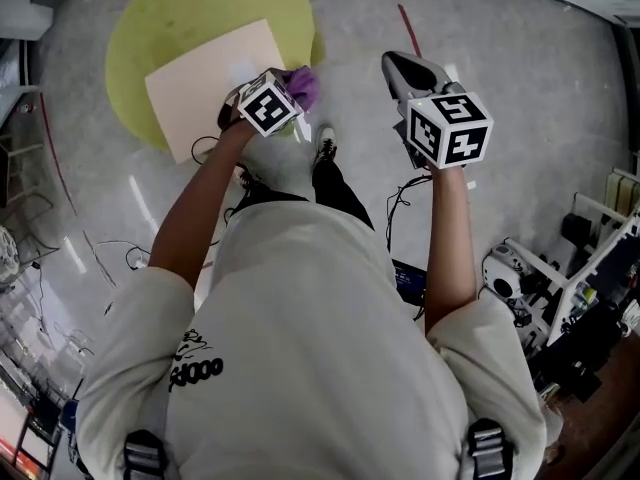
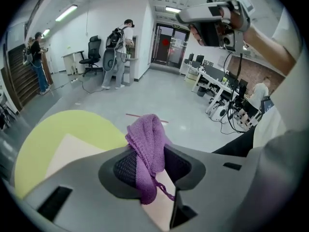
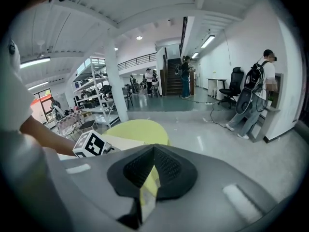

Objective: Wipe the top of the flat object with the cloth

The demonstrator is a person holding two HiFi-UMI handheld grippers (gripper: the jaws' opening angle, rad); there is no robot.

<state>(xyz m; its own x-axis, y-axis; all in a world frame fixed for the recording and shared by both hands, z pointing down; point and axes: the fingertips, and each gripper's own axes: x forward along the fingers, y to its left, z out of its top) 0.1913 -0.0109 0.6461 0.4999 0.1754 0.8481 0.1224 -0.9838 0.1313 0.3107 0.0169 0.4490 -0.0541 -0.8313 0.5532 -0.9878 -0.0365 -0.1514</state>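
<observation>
- Nearest under the head view: pale T-shirt (image 1: 300, 348) with a dark print, 2 bare forearms (image 1: 190, 218) stretched forward, 1 hand-held gripper in each hand.
- To the right, the right hand-held gripper (image 3: 153, 164): clenched, dark ribbed pads (image 3: 139, 168) meeting at their tips, nothing between them. Held up over the grey floor (image 1: 520, 58), off to the right of the desk.
- To the left, the left hand-held gripper (image 2: 147, 166): clamped on the purple cloth (image 2: 147, 139), which is pinched in a bunch between the 2 pads. Top fold rising above the jaws, loose end and 1 thread dangling below.
- Cloth placed at the right-hand edge of the flat beige board (image 1: 205, 78), by the corner nearest the person. Contact with the board's top impossible to tell.
- Board lying flat on the round yellow-green desk (image 1: 160, 8), turned at an angle, 1 corner reaching out to the desk's near rim.
- Past the right hand-held gripper: thin red line (image 1: 405, 20) on the floor.
- At the right edge of the head view: white rack (image 1: 590, 258) loaded with equipment.
- Farthest, in the left gripper view: person with a backpack (image 2: 118, 47) standing at a counter, black office chair (image 2: 91, 54) just beside. Another person (image 2: 36, 64) at the far left wall, glass doors (image 2: 166, 45) at the end of the hall.
</observation>
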